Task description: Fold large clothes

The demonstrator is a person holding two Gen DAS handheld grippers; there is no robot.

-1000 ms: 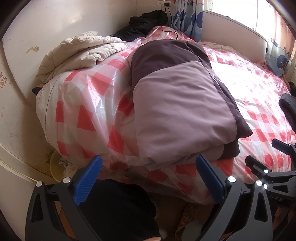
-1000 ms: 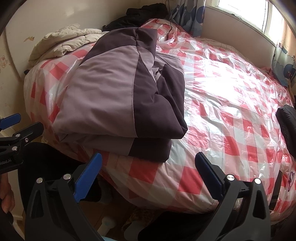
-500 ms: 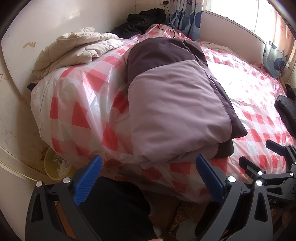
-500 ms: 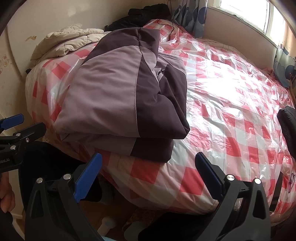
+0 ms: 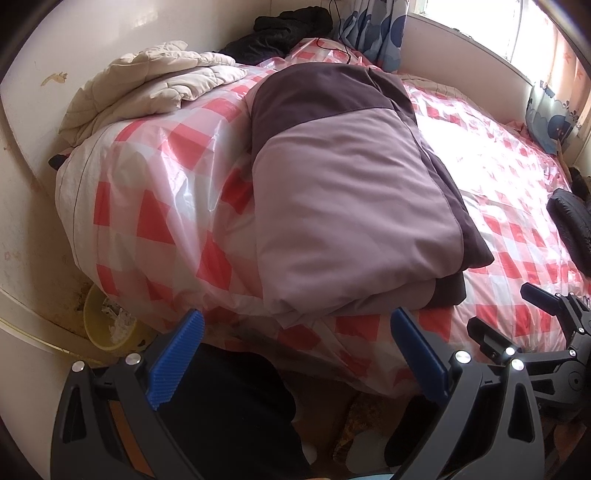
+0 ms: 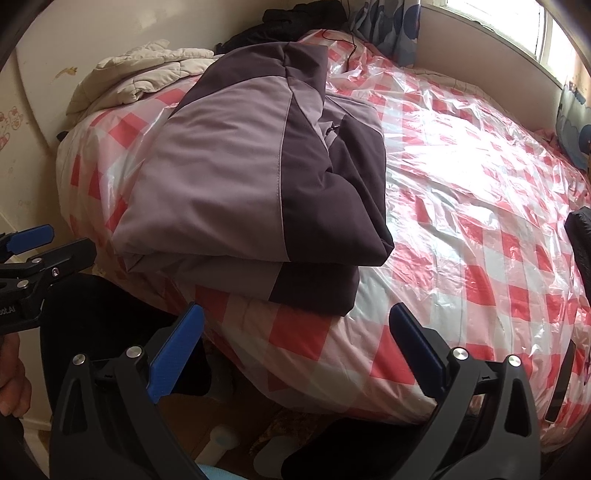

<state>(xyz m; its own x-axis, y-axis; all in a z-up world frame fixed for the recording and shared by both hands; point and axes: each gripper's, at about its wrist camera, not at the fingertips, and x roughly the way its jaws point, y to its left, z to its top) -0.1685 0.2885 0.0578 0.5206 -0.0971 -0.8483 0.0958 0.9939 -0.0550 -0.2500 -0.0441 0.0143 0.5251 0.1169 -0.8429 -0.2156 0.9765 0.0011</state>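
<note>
While both claws are hanging released and empty off the near edge of the bed (image 6: 369, 354), the left gripper (image 5: 295, 354) and right gripper (image 6: 295, 350) are touching nothing. Just beyond them the folded jacket (image 6: 229, 177) is lying on the bed's checked plastic cover (image 6: 480, 229), near its front corner. Folding is looking finished, I judge; any next move is calling only for tidying or fetching another garment. Farther back, a cream quilt (image 5: 147, 85) and dark clothes (image 5: 288, 29) are sitting by the wall. Underlayers of the jacket are staying hidden.

Matt cloth jacket (image 5: 354, 206), glossy plastic sheet (image 6: 461, 206)
</note>
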